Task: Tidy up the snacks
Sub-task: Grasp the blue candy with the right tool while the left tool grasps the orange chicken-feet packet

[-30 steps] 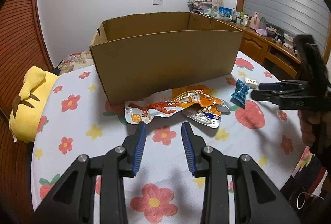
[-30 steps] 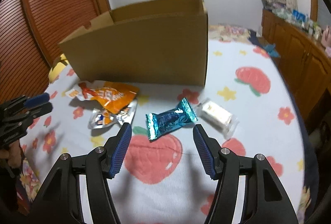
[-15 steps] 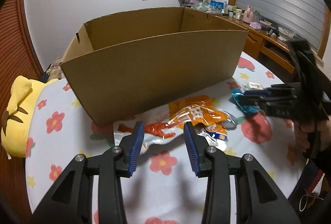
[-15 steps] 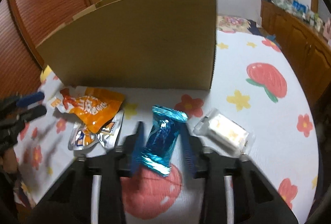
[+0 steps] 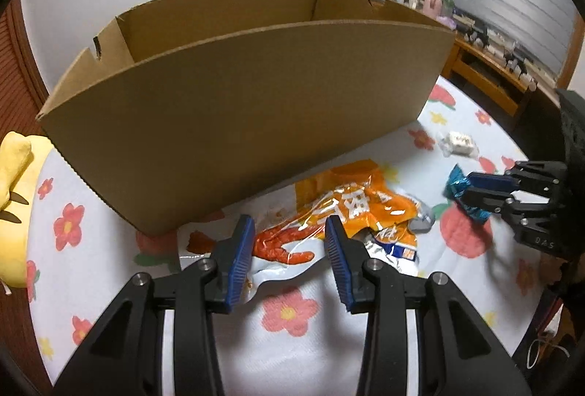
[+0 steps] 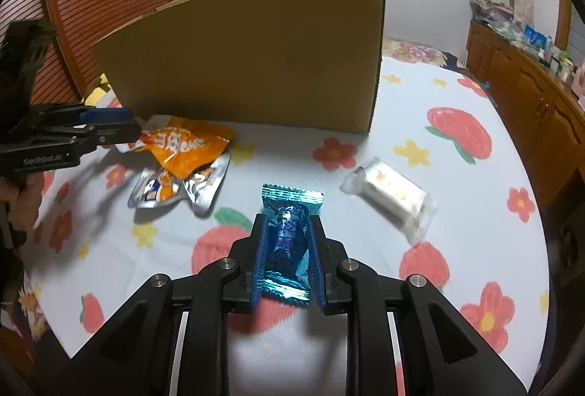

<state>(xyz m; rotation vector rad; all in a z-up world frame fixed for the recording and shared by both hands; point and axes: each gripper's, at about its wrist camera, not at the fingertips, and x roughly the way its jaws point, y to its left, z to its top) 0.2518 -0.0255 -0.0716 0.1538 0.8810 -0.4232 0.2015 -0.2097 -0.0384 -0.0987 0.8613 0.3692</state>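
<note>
Left wrist view: the left gripper hangs over the flowered cloth with its blue pads apart, nothing pinched between them. In the picture the orange snack bag shows in the gap and runs off toward 1 o'clock, and whether the pads touch it I cannot tell. A silver pouch lies partly under the bag. The cardboard box stands open-topped at 12 o'clock, just behind the bags. At 3 o'clock the right gripper is clamped on the blue candy wrapper. A white wrapped sweet lies at 2 o'clock, apart from the rest.

Right wrist view: the right gripper has just closed, and its pads now press both sides of the blue candy wrapper, whose crimped end sticks out toward 12 o'clock. The white wrapped sweet lies at 2 o'clock on the flowered cloth. The orange snack bag and silver pouch lie at 10 o'clock, with the left gripper just above the bag's edge. The cardboard box stands at 12 o'clock
</note>
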